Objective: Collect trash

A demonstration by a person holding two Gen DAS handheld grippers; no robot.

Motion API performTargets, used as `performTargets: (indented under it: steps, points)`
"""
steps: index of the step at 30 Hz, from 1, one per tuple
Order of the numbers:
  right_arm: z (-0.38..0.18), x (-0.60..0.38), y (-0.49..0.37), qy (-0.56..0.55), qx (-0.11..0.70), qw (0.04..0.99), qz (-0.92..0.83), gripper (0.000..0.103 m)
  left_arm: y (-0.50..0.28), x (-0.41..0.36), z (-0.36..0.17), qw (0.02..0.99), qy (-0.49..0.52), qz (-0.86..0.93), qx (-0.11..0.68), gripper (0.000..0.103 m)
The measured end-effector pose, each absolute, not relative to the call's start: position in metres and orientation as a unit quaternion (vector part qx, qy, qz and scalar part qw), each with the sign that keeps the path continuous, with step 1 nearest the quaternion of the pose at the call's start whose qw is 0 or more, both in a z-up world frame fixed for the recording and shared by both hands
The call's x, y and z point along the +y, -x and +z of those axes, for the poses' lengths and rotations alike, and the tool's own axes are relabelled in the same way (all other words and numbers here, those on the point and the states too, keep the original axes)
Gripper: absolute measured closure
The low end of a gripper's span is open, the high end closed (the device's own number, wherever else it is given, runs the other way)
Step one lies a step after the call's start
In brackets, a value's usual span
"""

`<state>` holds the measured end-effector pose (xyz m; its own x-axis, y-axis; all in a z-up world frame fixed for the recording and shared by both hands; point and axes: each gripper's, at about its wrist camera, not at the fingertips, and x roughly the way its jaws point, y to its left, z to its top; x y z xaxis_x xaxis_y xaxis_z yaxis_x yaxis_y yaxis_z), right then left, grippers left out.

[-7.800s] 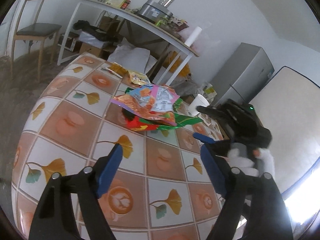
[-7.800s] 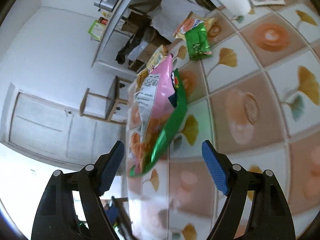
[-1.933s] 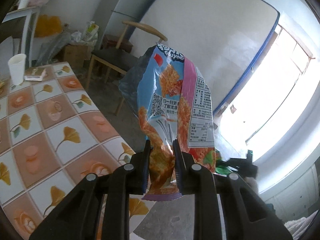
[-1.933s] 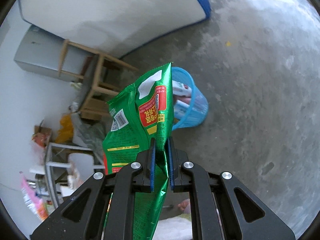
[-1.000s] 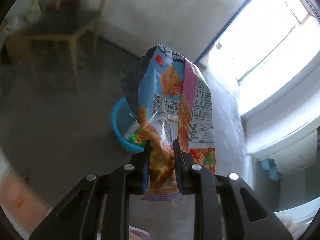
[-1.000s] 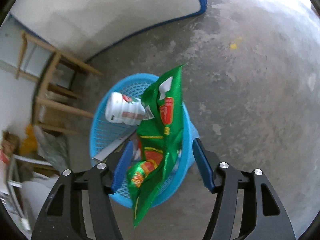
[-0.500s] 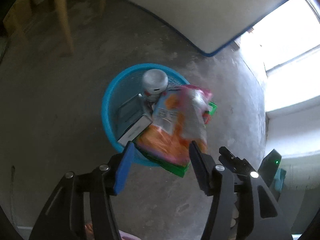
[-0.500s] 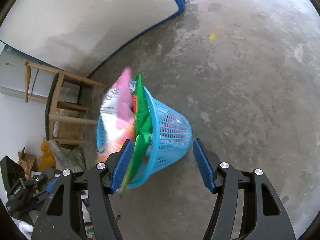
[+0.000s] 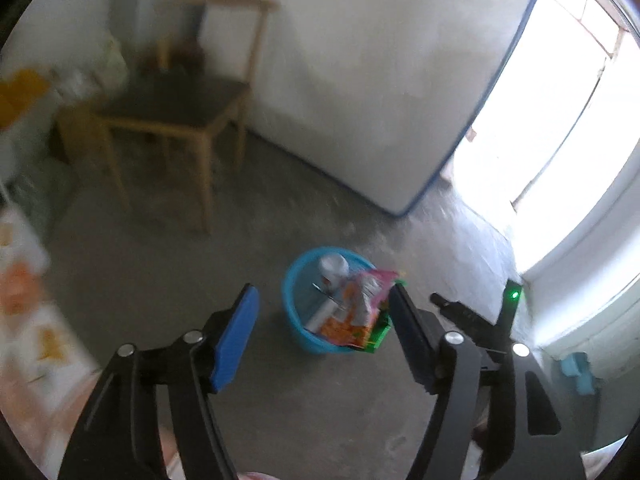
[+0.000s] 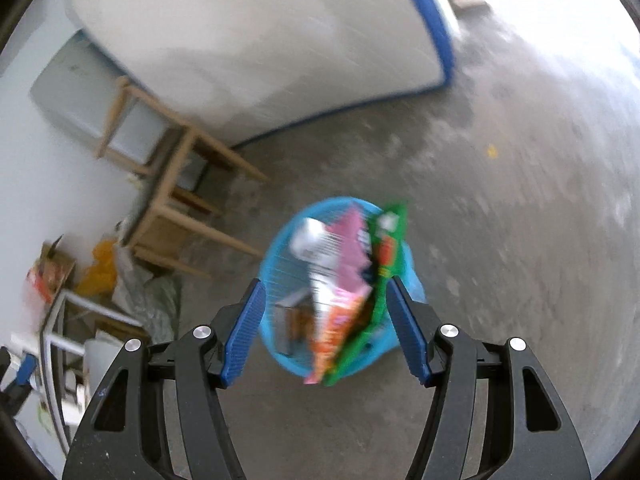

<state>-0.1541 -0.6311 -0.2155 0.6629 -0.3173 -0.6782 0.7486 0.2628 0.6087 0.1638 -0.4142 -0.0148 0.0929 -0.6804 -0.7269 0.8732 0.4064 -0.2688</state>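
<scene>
Bin (image 10: pixel 280 280): on floor near chair (image 9: pixel 172 100).
Bags (image 10: pixel 344 292): in bin, tips over rim.
Handling: light, crinkly, slippery; pinch an edge.
Left gripper (image 9: pixel 324 336): jaws just opened, empty.
Right gripper (image 10: pixel 326 332): spread, empty.

Baskets: one, a blue basket (image 10: pixel 280 280) standing on the floor (image 10: pixel 520 240).
Snack wrappers in the basket: two told apart, a pink and orange wrapper (image 10: pixel 344 280) and a green wrapper (image 10: pixel 390 248) just beside it, both sticking out over the rim.
White containers in the basket: one white container (image 9: pixel 333 267).
Other items in the basket: blurred, count cannot be told.
Chairs: one wooden chair (image 9: pixel 180 108).
Grippers in view: two, the left gripper (image 9: pixel 324 332) and the right gripper (image 10: pixel 324 336), each with jaws apart and empty.
</scene>
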Motion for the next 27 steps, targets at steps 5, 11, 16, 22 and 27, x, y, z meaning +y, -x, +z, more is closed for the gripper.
performTargets:
  steps: [5,11,16,22,27]
  points:
    - [-0.166,-0.612,0.146,-0.450,0.206,0.807,-0.322,0.043,-0.141,-0.325,0.024,0.786,-0.102,-0.482,0.373,0.034]
    - [-0.104,-0.585,0.136,-0.393,0.185,0.853,-0.289,0.042,-0.109,-0.223,0.044,0.839,-0.041,-0.419,0.343,0.030]
    - [-0.060,-0.553,0.124,-0.347,0.163,0.886,-0.262,0.040,-0.087,-0.160,0.037,0.871,-0.016,-0.365,0.328,0.029]
    - [-0.027,-0.517,0.092,-0.316,0.154,0.909,-0.224,0.038,-0.080,-0.106,0.023,0.885,0.036,-0.312,0.343,0.029]
    - [-0.010,-0.491,0.065,-0.303,0.161,0.921,-0.186,0.038,-0.076,-0.079,0.023,0.895,0.054,-0.288,0.338,0.029]
